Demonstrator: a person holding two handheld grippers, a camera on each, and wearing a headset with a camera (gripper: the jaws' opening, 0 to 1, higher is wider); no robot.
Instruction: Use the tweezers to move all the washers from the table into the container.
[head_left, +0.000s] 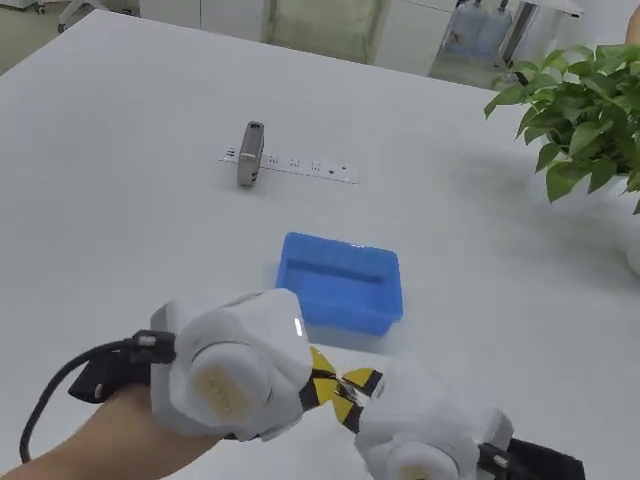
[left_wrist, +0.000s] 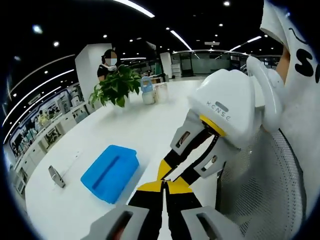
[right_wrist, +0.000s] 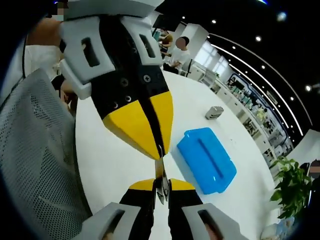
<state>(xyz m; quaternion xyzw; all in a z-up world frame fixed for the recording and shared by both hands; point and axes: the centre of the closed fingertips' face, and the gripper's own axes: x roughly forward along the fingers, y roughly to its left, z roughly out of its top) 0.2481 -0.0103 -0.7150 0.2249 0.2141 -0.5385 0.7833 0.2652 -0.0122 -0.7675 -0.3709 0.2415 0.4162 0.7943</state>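
Right gripper (right_wrist: 161, 186) jaws are clamped on the tweezers (right_wrist: 160, 172). Left gripper (right_wrist: 159, 151) jaws are together at the tweezers' far end; whether they pinch it is unclear. Align the tweezers firmly before releasing; the container (head_left: 345, 308) sits at 12 o'clock, near the tips.

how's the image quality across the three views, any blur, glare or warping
Head view: soft, evenly lit, faint glare inside the blue container, left gripper and right gripper blurred. Left gripper view and right gripper view: strong fisheye bending, ceiling lights curve into streaks.
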